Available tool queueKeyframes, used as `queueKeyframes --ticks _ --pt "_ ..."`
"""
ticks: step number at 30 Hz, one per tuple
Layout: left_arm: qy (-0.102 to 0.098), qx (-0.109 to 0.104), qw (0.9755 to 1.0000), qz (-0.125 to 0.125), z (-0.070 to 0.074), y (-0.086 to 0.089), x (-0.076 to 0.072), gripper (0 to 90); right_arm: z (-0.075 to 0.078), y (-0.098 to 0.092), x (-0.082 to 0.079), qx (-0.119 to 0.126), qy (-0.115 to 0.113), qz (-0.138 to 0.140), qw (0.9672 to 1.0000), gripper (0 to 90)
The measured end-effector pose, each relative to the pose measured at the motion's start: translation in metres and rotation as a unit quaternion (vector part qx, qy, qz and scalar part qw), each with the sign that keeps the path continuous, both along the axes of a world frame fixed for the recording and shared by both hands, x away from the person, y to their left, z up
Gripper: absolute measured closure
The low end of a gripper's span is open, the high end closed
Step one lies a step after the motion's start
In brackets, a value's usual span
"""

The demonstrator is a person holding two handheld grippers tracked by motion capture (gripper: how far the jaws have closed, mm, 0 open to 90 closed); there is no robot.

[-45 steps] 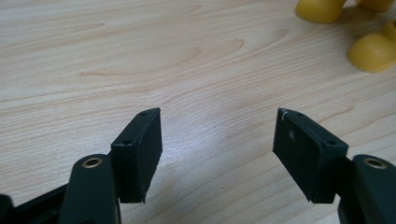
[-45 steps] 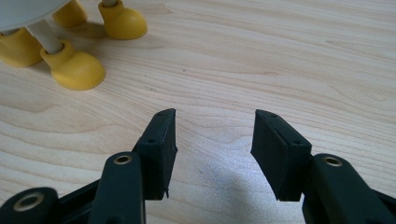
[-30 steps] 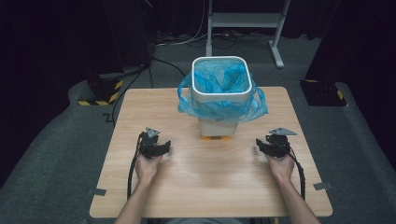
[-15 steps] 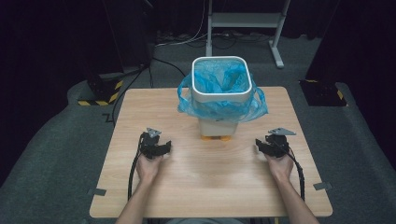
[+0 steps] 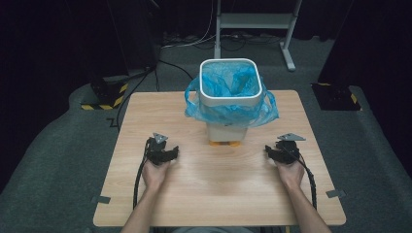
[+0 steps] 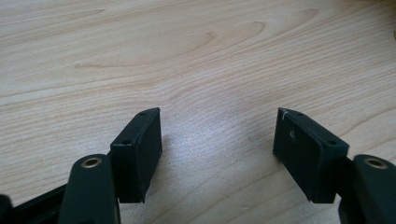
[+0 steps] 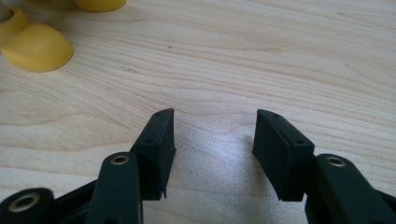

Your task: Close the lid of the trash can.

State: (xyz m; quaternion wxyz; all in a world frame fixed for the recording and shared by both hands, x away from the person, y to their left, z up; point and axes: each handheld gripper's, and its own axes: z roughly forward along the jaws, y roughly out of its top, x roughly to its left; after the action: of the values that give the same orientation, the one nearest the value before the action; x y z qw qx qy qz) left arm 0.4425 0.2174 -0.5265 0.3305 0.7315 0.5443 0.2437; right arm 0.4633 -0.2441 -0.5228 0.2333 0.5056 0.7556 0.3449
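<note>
1. High view first: both hands rest on the wooden table, left gripper and right gripper either side of the white bin
2. Left gripper view has its jaws spread wide over bare wood, nothing between them
3. Right gripper view: jaws also apart and empty, and they've just been opening a bit more
4. If the bag's the target, I'd reach for the loose plastic hanging below the rim, one gripper per side, and pinch gently so the bin doesn't tip
5. The bin stands upright at the table's far middle, on yellow feet, well apart from both grippers
6. Its blue bag liner is crinkly, folded over the rim, drooping down the sides
</note>
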Motion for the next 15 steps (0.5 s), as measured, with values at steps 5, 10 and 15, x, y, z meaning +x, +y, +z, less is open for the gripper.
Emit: queueKeyframes --ticks 5,10,15 --pt "0.000 0.000 1.0000 0.002 -0.0002 0.0001 0.0002 31.4 -0.0004 0.0004 0.0001 -0.007 -0.003 0.002 1.0000 45.7" --pt "0.001 0.000 1.0000 0.001 -0.0002 0.0001 0.0002 30.8 -0.0004 0.0003 0.0004 -0.006 -0.001 -0.001 1.0000 41.6" --pt "0.001 0.000 1.0000 0.000 -0.0002 0.0000 0.0002 30.4 -0.0006 0.0003 0.0006 -0.006 0.000 -0.005 1.0000 40.0"
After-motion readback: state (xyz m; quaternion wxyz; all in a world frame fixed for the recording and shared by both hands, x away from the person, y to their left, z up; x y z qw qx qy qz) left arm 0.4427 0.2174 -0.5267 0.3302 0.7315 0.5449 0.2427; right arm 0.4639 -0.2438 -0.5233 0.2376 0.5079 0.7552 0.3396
